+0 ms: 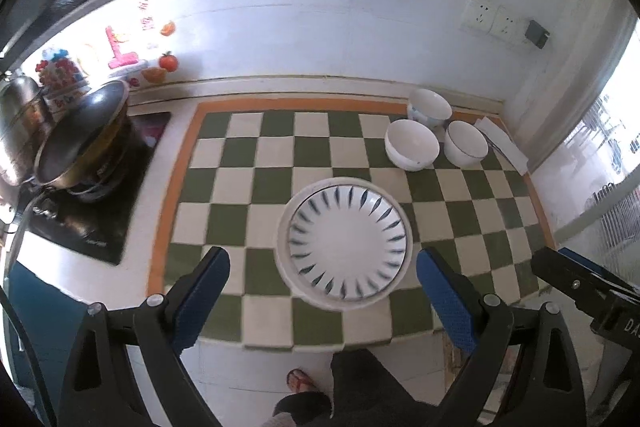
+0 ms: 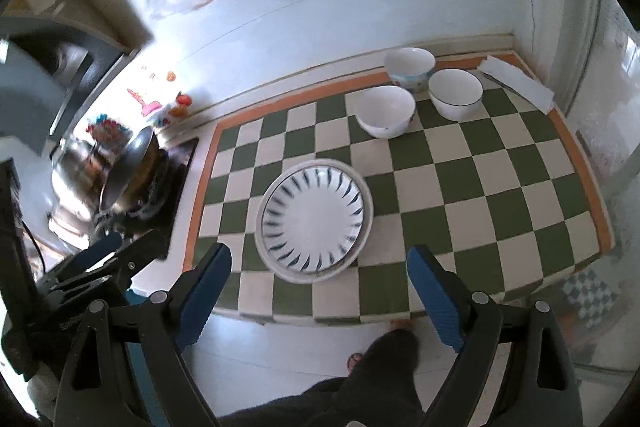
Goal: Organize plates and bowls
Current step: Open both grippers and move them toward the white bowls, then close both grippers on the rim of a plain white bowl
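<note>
With the stacked plates [image 1: 344,245] resting mid-bench and three bowls [image 1: 412,143] apparently still unstacked behind, both the left gripper [image 1: 322,291] and right gripper [image 2: 320,287] hovered wide, empty, so nesting bowls seemed next.

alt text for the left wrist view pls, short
A stack of plates, fish-patterned on top, sits on a checkered mat just ahead of the open, empty left gripper. Three white bowls cluster at the mat's far right; a wok stands left.
</note>
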Tool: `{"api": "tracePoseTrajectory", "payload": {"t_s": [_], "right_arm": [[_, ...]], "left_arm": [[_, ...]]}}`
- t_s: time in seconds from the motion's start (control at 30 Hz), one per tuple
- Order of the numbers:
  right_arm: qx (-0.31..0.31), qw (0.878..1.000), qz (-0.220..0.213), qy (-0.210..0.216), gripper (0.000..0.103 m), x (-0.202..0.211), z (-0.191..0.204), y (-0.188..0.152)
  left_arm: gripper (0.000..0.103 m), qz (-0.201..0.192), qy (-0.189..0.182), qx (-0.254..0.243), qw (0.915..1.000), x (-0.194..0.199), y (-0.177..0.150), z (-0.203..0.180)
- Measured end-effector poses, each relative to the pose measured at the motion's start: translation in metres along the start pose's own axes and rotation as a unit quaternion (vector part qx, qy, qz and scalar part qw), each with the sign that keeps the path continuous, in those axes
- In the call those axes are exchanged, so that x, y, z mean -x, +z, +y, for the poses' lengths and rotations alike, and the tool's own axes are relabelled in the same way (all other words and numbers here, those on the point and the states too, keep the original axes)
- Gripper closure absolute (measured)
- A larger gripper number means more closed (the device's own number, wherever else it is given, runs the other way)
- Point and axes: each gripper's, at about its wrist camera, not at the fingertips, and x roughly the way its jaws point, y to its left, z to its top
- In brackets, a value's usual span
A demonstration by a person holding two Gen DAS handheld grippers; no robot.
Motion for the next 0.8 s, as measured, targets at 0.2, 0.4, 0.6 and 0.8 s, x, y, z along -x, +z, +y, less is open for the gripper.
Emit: {"api": "tracePoseTrajectory", "payload": {"t_s": [0.2, 0.4, 0.6, 0.8], "right_arm": [[-0.038, 0.999, 0.025, -0.005, 0.011, -0.064, -0.068, 0.069], [-0.066, 0.995, 0.078, 0.003, 0.013, -0.148, -0.125, 0.139], [-0.071, 0.989, 0.132, 0.001, 0.02, -0.233, -0.16, 0.185], [-0.075, 0.98, 0.182, 0.002, 0.035, -0.302, -0.178, 0.206]], "left_arm": [[0.007, 0.049, 0.004, -0.002, 0.9988, -0.082, 0.053, -0.031], [0.007, 0.118, -0.012, 0.02, 0.9927, -0.179, 0.112, -0.055], [0.016, 0.178, -0.024, 0.033, 0.9832, -0.263, 0.151, -0.072], [0.045, 0.234, -0.033, 0.035, 0.971, -0.328, 0.168, -0.087]]}}
